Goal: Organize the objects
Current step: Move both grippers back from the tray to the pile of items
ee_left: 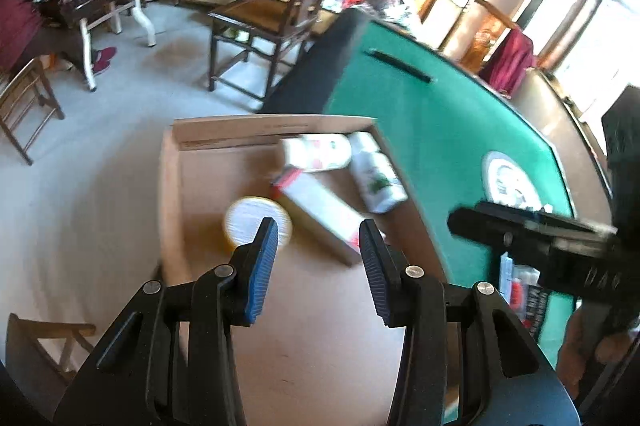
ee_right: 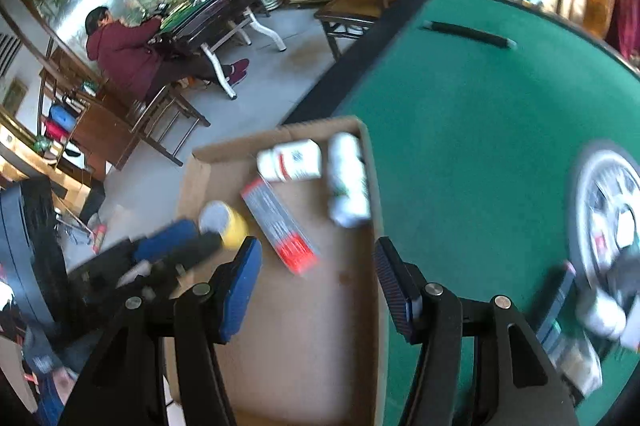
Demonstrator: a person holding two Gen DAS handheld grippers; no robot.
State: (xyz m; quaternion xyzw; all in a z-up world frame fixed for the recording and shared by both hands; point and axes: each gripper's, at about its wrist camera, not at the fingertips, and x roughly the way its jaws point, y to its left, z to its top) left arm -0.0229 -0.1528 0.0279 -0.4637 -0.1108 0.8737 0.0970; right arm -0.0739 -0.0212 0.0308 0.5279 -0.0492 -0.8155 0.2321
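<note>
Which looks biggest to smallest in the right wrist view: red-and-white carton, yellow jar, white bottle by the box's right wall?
1. Red-and-white carton, the longest.
2. White bottle by the cardboard box's right wall.
3. Yellow jar, partly hidden by the left hand-held gripper, so its rank is unsure.

Beneath the left gripper (ee_left: 318, 236), whose fingers (ee_left: 264, 266) carry ribbed blue rubbery pads on matt black plastic arms with shiny metal pins, lies a matt brown cardboard box (ee_left: 176, 185). Inside it sit glossy white plastic bottles (ee_left: 320, 151) and a smooth printed paper carton (ee_left: 320, 214). To its right spreads matt green felt table (ee_left: 420, 113).
</note>
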